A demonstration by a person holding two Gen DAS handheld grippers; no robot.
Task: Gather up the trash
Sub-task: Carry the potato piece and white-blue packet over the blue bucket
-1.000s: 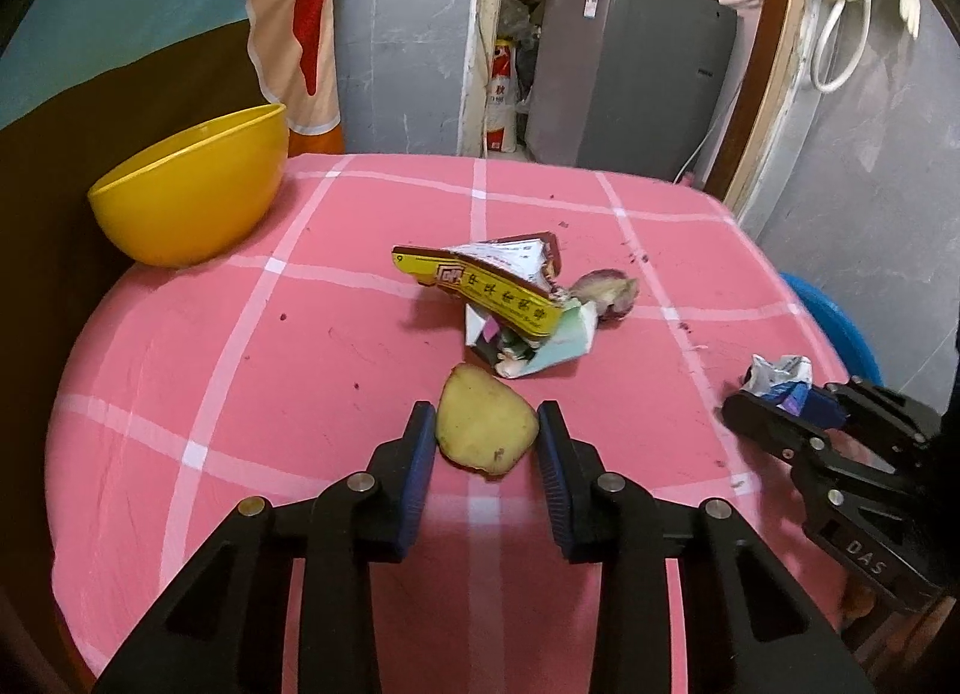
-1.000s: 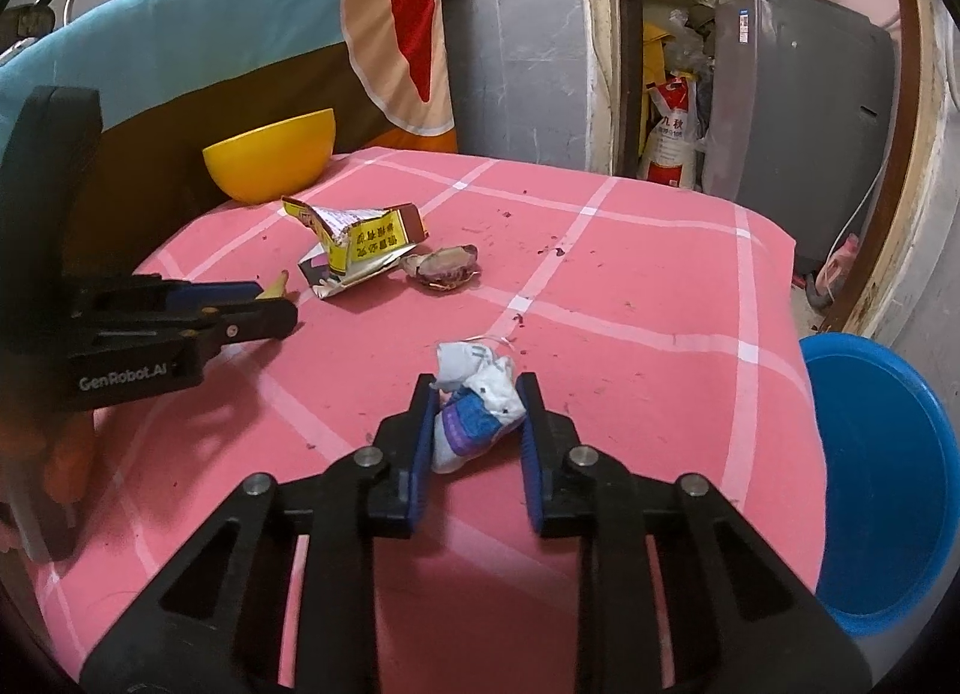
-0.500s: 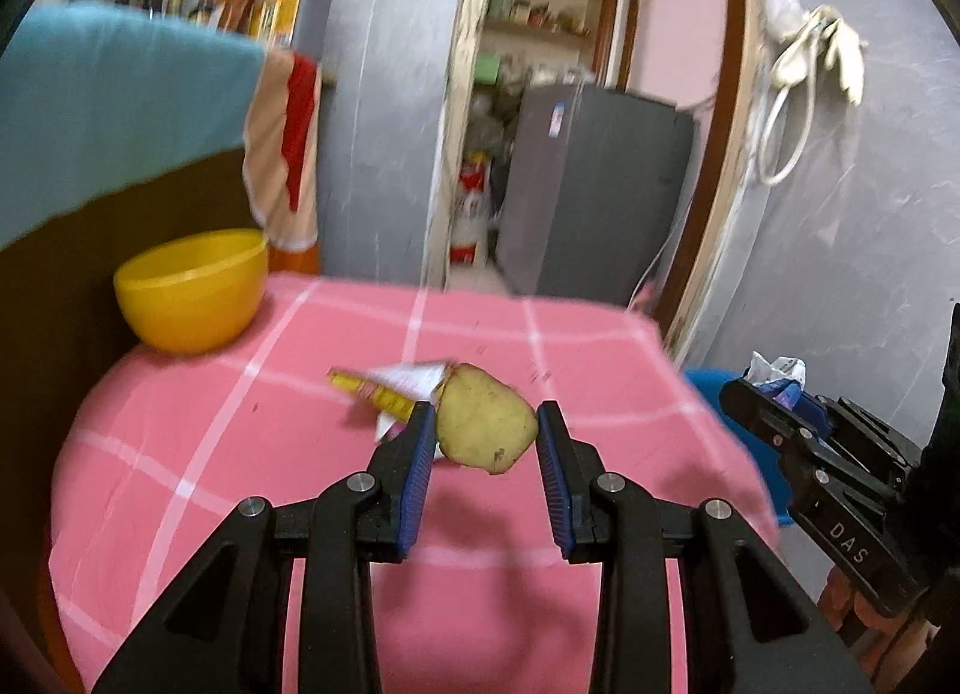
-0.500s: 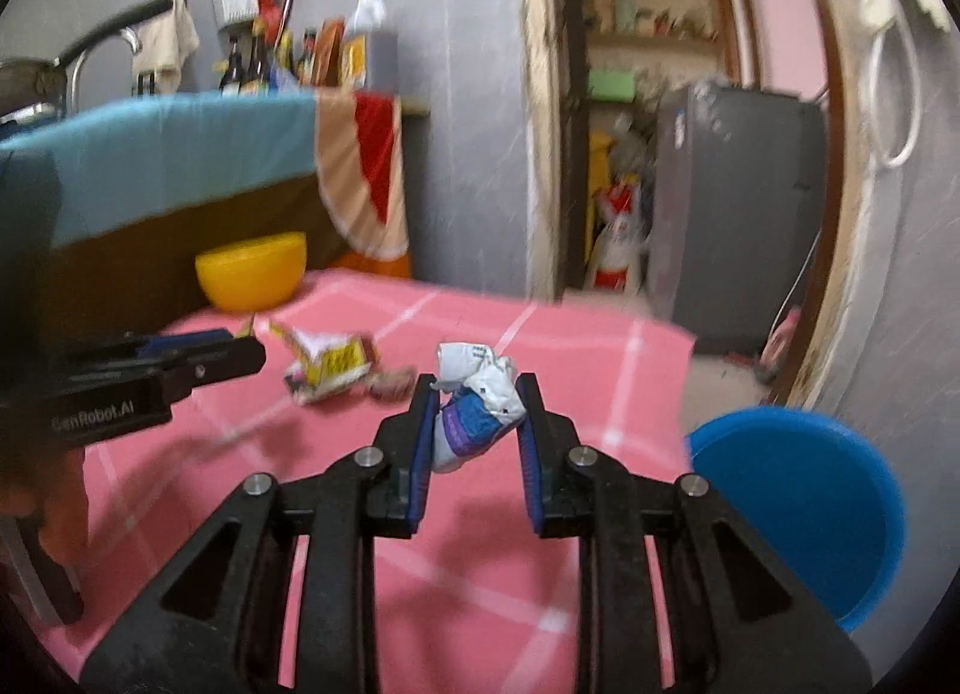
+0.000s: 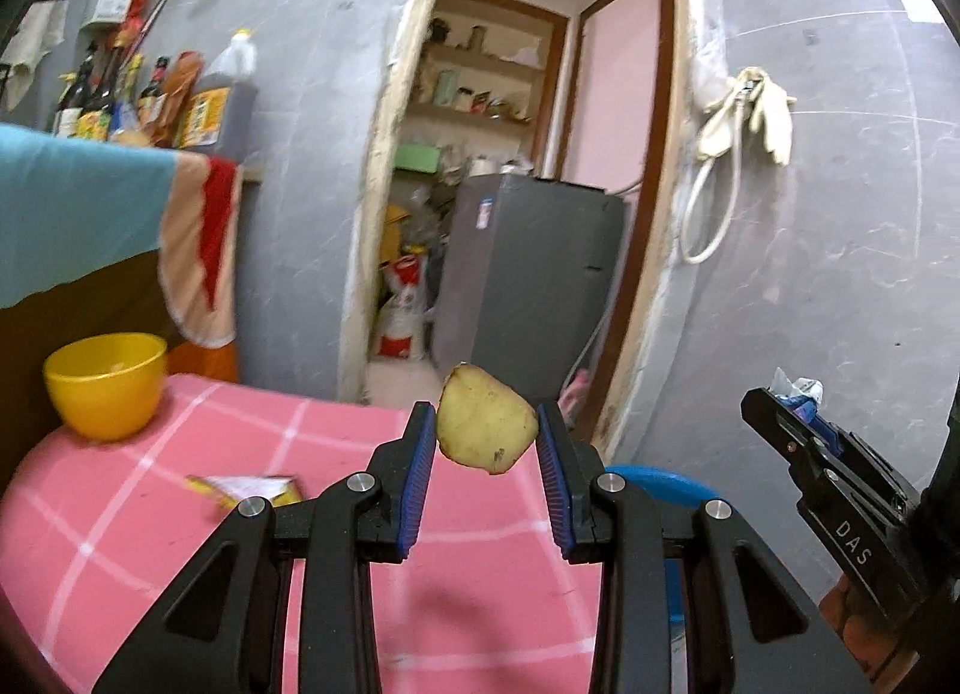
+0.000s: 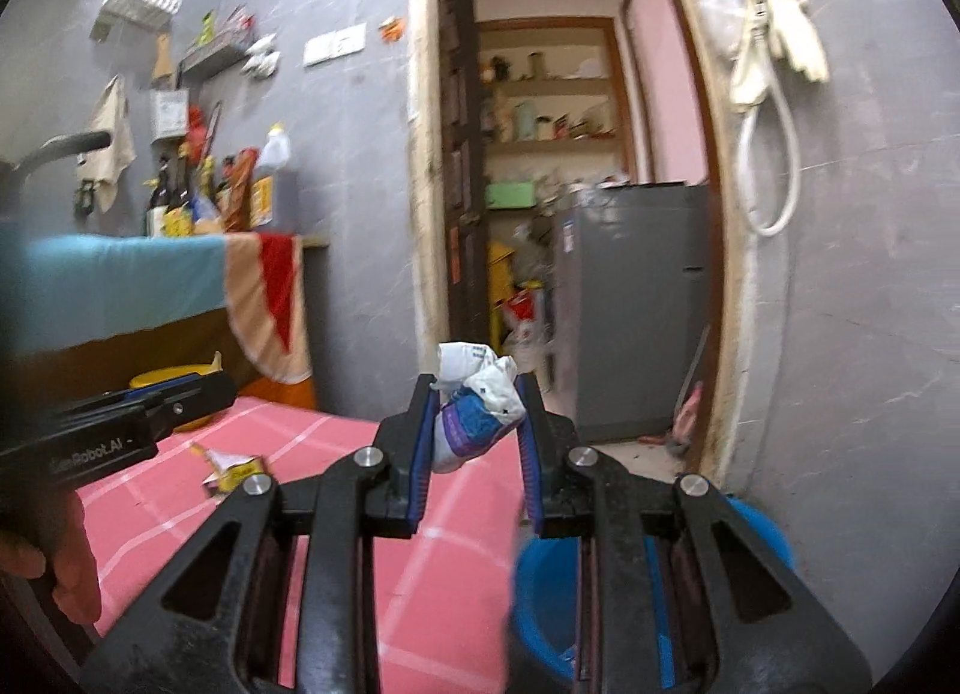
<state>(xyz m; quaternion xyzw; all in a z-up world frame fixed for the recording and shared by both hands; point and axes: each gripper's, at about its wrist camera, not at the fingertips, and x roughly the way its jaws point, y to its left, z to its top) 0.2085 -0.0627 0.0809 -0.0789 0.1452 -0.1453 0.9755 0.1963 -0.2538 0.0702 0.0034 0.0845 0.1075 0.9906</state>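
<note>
Left wrist view: left gripper [image 5: 486,442] jaws pinch the potato peel [image 5: 485,428], now lifted clear of the pink desk [image 5: 150,544]; a second ago it lay there.

Right wrist view: right gripper [image 6: 477,430] jaws clamp the crumpled wrapper [image 6: 474,412], likewise raised, blue bin [image 6: 540,592] just below. Drop-off likely next; yellow packet [image 6: 231,469] remains.

surface: pink checked tablecloth [image 5: 150,514] | on it: yellow bowl [image 5: 105,385], far-left edge; torn yellow wrapper [image 5: 249,490], mid

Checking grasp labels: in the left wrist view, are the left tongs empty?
No: the left tongs are shut on a potato slice, held up in the air above the pink table.
</note>
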